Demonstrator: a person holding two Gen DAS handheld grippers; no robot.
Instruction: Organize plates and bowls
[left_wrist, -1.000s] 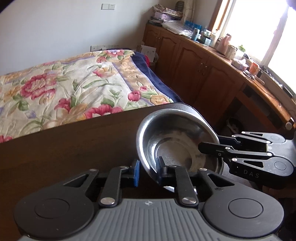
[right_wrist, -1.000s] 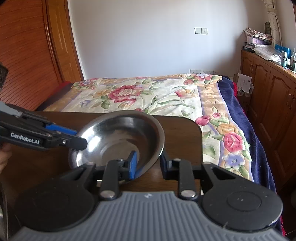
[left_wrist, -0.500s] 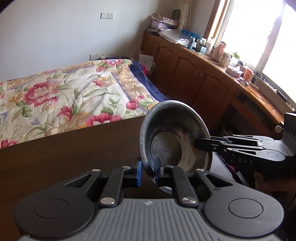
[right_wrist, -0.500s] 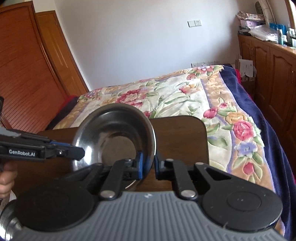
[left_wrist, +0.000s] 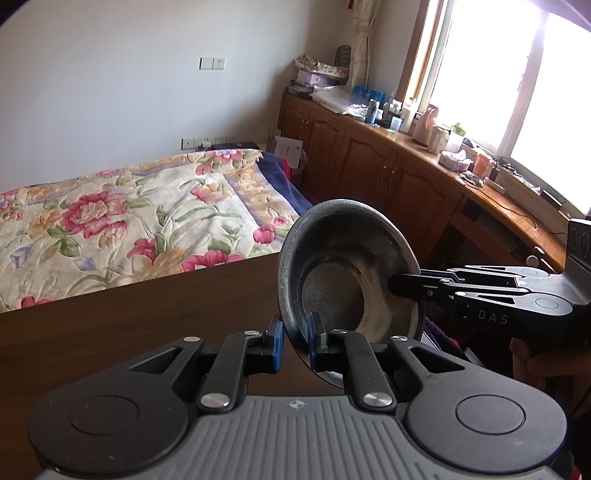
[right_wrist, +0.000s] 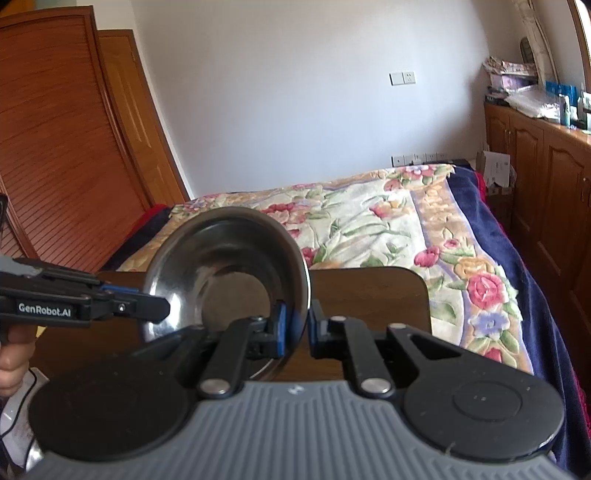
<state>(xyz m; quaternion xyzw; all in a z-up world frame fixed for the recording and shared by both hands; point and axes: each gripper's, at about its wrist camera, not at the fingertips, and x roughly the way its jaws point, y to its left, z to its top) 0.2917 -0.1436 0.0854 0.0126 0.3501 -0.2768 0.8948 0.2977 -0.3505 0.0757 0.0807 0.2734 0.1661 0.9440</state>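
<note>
Grippers are both clamping one tilted steel bowl (left_wrist: 347, 273): left gripper (left_wrist: 295, 341) lower centre, right gripper (right_wrist: 295, 325) likewise.

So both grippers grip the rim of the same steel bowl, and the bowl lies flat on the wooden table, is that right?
Not flat. The left gripper and right gripper do pinch the steel bowl by its rim, but it is tilted steeply, lifted off the wooden table, as both wrist views show.
</note>
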